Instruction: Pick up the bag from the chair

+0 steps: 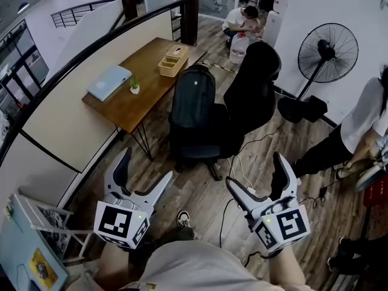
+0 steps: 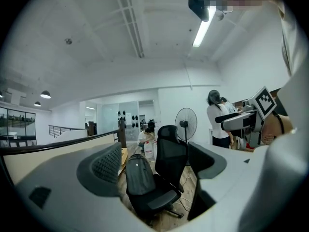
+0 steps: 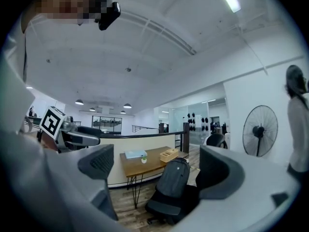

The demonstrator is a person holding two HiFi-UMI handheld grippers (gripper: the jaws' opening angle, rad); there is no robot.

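Two grippers: we hold the left gripper (image 1: 147,164) and the right gripper (image 1: 253,170) low in front of us, side by side and well apart, both aimed toward the chair (image 1: 251,83).
Left jaws: spread wide with nothing between them; in the left gripper view we see the bag and the chair through the gap, well beyond the tips.
Right jaws: just as wide and just as empty; the right gripper view frames the same bag and chair between them, also far off.
Bag: we see a dark grey backpack (image 1: 193,99) standing upright on the chair's seat, beside the backrest, touched by neither gripper.
Chair: black office chair on a wheeled base, standing on the wooden floor (image 1: 200,193) just beside the near corner of the desk (image 1: 145,71).
Desk: wooden top on thin black legs, set along a low cream wall (image 1: 73,111).
On the desk: a pale blue flat case (image 1: 109,82), a small potted plant (image 1: 134,87) and a wooden tray (image 1: 173,60).
Fan: a black standing fan (image 1: 328,48) against the white wall, to the right of the chair.
Cables: black cables (image 1: 233,162) trail over the floor near the chair's base.
People: one person (image 1: 241,20) crouches far behind the desk; another person in a white top (image 1: 367,117) stands at the right edge.
Our shoe: one shoe (image 1: 183,220) shows between the grippers.
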